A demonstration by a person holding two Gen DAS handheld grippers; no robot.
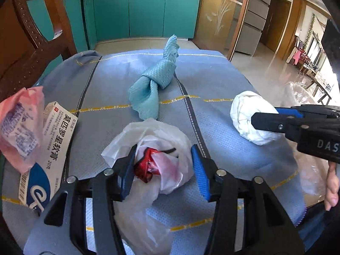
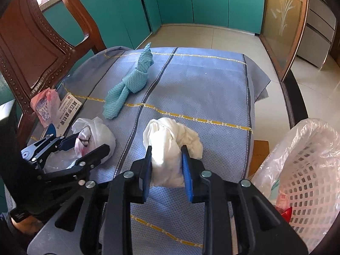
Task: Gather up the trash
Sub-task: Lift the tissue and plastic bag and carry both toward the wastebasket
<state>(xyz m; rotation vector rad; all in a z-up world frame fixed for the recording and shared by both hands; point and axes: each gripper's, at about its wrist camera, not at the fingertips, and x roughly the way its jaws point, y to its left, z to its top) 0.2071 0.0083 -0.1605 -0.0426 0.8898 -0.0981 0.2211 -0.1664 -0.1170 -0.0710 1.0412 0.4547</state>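
A crumpled white plastic bag (image 1: 161, 140) with a red wrapper (image 1: 146, 167) inside lies on the blue tablecloth (image 1: 212, 80). My left gripper (image 1: 162, 170) is open, its jaws standing either side of the bag; it also shows in the right wrist view (image 2: 85, 146). My right gripper (image 2: 166, 171) is shut on a white crumpled tissue wad (image 2: 172, 146), also seen in the left wrist view (image 1: 248, 116). A white basket lined with clear plastic (image 2: 303, 170) stands at the table's right and holds some trash.
A knotted teal cloth (image 1: 153, 85) lies mid-table. A white medicine box (image 1: 51, 148) and a pink printed bag (image 1: 19, 127) lie at the left edge. A wooden chair (image 2: 36, 48) stands at the left. Teal cabinets (image 1: 144, 10) stand behind.
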